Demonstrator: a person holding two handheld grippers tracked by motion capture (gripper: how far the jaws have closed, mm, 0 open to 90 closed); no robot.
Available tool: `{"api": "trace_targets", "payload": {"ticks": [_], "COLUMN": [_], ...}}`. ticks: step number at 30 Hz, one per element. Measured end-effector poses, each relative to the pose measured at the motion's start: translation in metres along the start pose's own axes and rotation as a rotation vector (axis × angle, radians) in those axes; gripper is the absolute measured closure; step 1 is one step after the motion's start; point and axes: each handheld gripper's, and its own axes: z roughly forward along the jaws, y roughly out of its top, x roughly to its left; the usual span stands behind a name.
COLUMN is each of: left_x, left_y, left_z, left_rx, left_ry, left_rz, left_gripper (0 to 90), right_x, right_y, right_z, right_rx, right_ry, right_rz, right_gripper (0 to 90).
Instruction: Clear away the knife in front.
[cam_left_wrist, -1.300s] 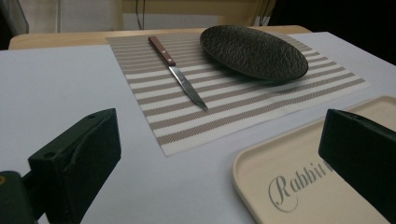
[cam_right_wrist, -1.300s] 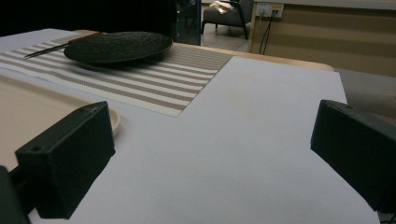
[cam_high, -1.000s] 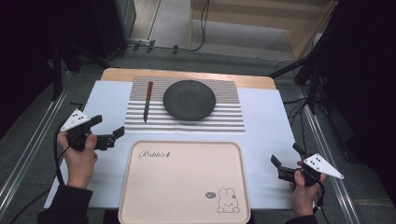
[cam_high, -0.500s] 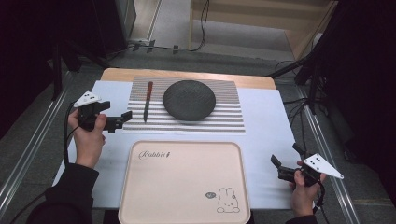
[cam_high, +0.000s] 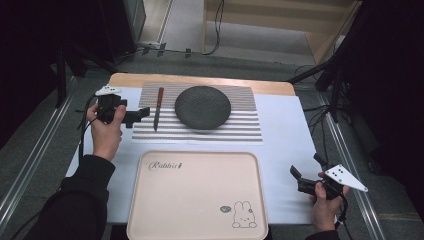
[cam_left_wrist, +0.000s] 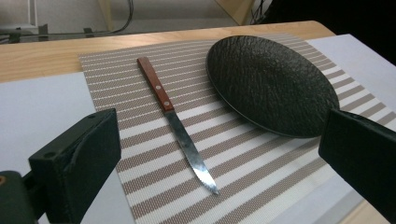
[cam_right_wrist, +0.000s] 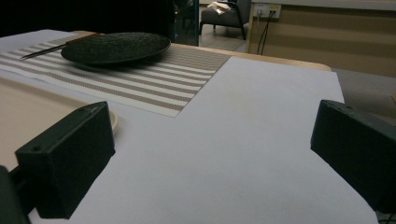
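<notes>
The knife (cam_high: 158, 107) lies flat on the striped mat (cam_high: 240, 129) in the upper left of the high view, its wooden handle toward the far edge and its blade toward us, just left of the dark plate (cam_high: 202, 106) and apart from it. We judge that we are in the approach to picking it up: our left gripper (cam_high: 141, 114) sits just left of the blade, its jaws spread wide and holding nothing, and in the left gripper view the knife (cam_left_wrist: 175, 115) lies between them, farther off. The next move calls for bringing the jaws down over the thin knife and closing squarely. Compared with the earlier frames, our left hand has travelled up the frame from beside the tray (cam_high: 196, 228). Our right gripper (cam_high: 299, 179), jaws also spread, stays at the lower right.
</notes>
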Motion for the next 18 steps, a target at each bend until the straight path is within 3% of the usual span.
{"api": "trace_targets", "payload": {"ticks": [8, 18], "left_x": [0.004, 0.011], "left_y": [0.014, 0.019], "left_z": [0.031, 0.061], "left_rx": [0.057, 0.130], "left_ry": [0.005, 0.015], "left_rz": [-0.013, -0.035], "left_gripper": [0.0, 0.0], "right_x": [-0.001, -0.001], "right_y": [0.000, 0.000], "right_z": [0.000, 0.000], "right_rx": [-0.006, -0.009], "right_ry": [0.007, 0.008], "right_rz": [-0.001, 0.002], "right_gripper": [0.0, 0.0]}}
